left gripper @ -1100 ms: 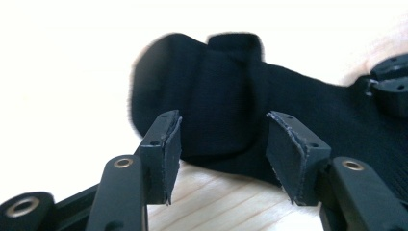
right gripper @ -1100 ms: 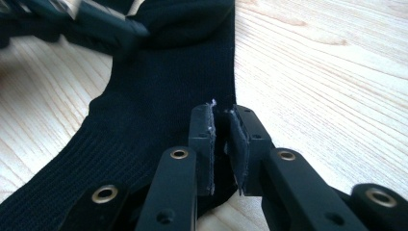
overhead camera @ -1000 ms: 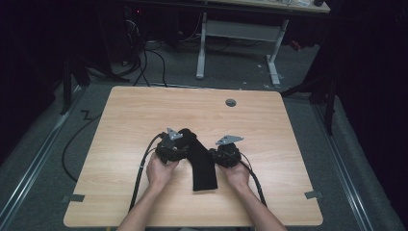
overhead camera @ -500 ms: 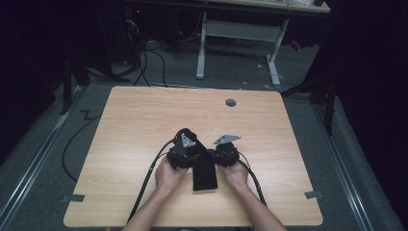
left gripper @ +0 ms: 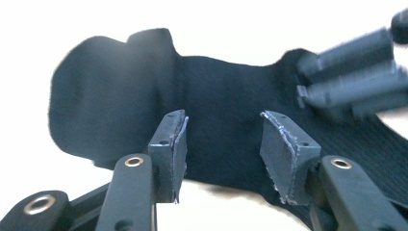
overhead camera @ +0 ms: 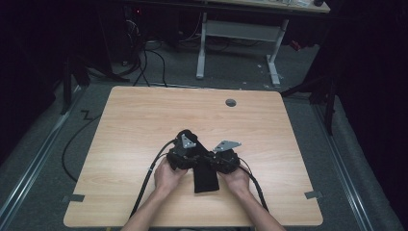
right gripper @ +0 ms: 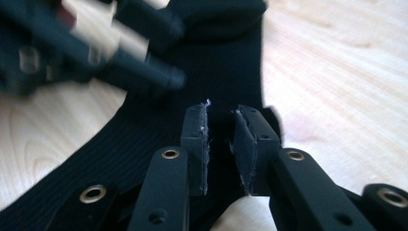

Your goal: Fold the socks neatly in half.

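Black sock (overhead camera: 206, 177) lies flat near table (overhead camera: 144, 120) front edge | left gripper (left gripper: 221, 139) jaws wide above it | right gripper (right gripper: 220, 139) jaws narrow, seemingly pinching fabric | risk: thin pinch slips, sock bunches.

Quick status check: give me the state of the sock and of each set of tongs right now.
Black sock: lying flat on the table, toe end bunched, ribbed cuff toward the person.
Left tongs: open, jaws wide apart over the sock.
Right tongs: jaws close together with a narrow gap, over the sock; a grip cannot be confirmed.
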A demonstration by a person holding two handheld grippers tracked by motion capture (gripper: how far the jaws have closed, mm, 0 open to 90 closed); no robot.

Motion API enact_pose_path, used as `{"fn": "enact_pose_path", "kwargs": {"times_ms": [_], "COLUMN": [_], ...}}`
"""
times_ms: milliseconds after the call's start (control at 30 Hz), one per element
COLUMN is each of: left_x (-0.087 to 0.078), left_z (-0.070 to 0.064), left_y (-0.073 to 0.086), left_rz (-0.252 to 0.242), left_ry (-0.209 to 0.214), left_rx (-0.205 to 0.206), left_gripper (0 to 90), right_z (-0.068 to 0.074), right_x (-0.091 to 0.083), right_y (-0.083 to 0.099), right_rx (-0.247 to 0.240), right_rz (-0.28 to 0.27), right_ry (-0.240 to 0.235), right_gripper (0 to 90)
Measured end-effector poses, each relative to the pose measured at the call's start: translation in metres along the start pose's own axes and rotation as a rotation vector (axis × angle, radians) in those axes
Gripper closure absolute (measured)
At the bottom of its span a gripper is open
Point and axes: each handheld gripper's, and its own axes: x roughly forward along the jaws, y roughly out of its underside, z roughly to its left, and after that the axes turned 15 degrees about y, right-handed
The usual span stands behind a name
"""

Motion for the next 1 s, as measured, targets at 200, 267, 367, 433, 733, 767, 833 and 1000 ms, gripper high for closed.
{"fn": "enact_pose_path", "kwargs": {"times_ms": [200,267,367,433,733,767,833,1000], "left_x": [-0.007,-0.006,-0.002,0.003,0.000,-0.002,-0.005,-0.014], "left_z": [0.012,0.017,0.021,0.026,0.047,0.051,0.054,0.062], "left_y": [-0.005,-0.006,-0.007,-0.008,-0.005,-0.005,-0.008,-0.014], "left_rz": [-0.037,-0.028,-0.019,-0.002,-0.021,-0.031,-0.036,-0.123], "left_ry": [-0.094,-0.109,-0.120,-0.125,-0.146,-0.144,-0.147,-0.164], "left_rx": [-0.015,-0.021,-0.029,-0.036,-0.093,-0.110,-0.115,-0.180], "left_gripper": [51.2,51.6,53.8,58.9,88.7,88.7,88.5,72.3], "right_z": [0.005,0.005,0.006,0.006,0.005,0.005,0.005,0.006], "right_x": [0.000,-0.001,-0.001,-0.002,-0.001,-0.001,-0.001,0.000], "right_y": [0.008,0.009,0.009,0.009,0.010,0.010,0.010,0.010], "right_rx": [-0.017,-0.031,-0.030,-0.028,-0.030,-0.030,-0.031,-0.026], "right_rz": [0.012,0.011,0.009,0.010,0.008,0.009,0.006,0.002], "right_ry": [0.000,0.002,0.003,0.003,-0.003,-0.003,-0.002,0.001], "right_gripper": [74.0,74.0,74.1,74.2,74.7,74.7,74.9,75.1]}}
